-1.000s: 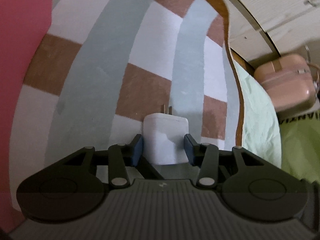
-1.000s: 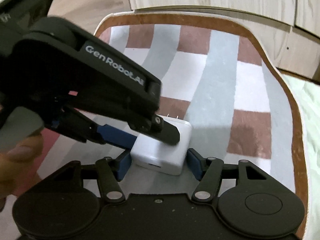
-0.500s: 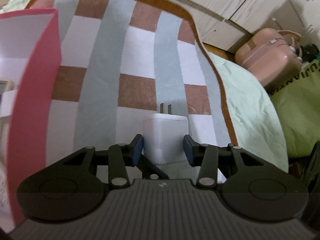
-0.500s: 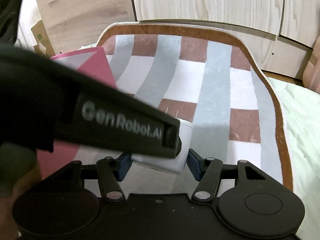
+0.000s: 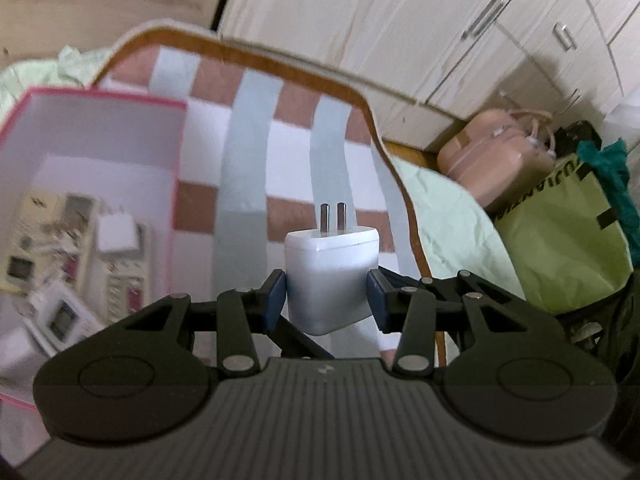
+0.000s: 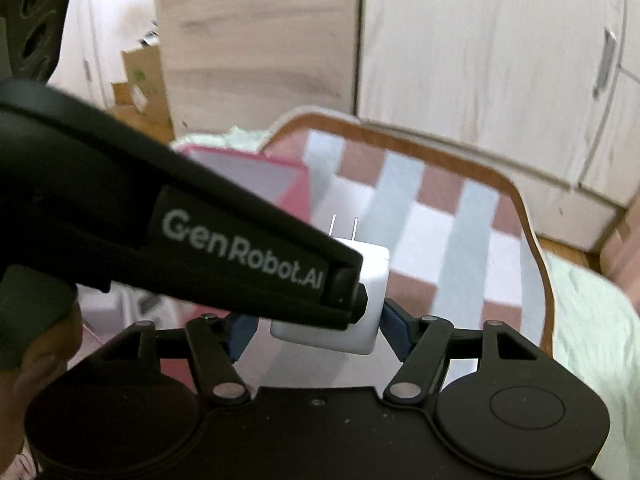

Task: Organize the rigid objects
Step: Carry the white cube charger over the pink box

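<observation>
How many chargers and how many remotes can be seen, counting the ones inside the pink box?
Chargers: 2 (one held, one in the box)
Remotes: 3, blurred
Total: 5

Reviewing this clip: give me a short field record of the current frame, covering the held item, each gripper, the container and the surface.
held item: white charger, prongs pointing away from the camera, lifted off the mat
left gripper: jaws closed on the charger's sides
right gripper: jaws opening, charger between them
container: pink box, open, holding remote controls and a small white adapter
surface: striped mat on green bedding
</observation>
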The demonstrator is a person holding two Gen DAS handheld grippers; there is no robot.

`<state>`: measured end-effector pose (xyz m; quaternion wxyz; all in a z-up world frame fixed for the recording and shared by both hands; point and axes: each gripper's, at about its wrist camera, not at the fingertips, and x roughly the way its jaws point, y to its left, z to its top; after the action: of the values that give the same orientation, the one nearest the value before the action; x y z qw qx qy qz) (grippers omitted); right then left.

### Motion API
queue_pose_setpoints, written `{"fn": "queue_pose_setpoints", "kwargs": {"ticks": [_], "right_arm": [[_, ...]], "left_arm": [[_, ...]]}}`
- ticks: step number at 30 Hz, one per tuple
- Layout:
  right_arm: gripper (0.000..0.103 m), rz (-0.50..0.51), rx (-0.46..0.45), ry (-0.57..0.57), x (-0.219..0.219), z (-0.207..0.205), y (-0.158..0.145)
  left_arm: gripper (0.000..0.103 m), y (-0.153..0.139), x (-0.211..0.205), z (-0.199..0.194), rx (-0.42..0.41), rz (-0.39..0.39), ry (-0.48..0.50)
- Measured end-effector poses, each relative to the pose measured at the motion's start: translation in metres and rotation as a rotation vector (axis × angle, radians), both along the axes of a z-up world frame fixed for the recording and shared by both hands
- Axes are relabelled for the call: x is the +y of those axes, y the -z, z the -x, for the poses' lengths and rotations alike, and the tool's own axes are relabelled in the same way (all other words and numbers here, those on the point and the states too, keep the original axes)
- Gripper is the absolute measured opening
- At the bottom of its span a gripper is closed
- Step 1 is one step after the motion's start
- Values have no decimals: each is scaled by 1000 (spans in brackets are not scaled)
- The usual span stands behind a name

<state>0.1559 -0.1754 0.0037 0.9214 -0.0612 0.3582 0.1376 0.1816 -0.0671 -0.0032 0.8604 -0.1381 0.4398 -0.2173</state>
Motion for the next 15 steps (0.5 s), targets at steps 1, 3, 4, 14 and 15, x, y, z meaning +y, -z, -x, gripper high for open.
{"fn": "queue_pose_setpoints", "kwargs": {"ticks": [1,3,4,14,15], "right_arm": [[73,2,-11,-14,5,0,-5],[74,15,-36,-49,17,0,-14],[74,18,-47,-70,23,-1,-17],[74,-45,-16,-272,89,-28,-21],[74,-49,-4,-288,96,-34,-19]], "left_arm": [[42,-5,6,1,-6,4,-7],[42,-14,22,4,-19,17,-29],[42,-18,31,5,-22,24,-45],[42,-18,124,13,-20,19,-205],[42,-15,133,12,-17,21,-225]]}}
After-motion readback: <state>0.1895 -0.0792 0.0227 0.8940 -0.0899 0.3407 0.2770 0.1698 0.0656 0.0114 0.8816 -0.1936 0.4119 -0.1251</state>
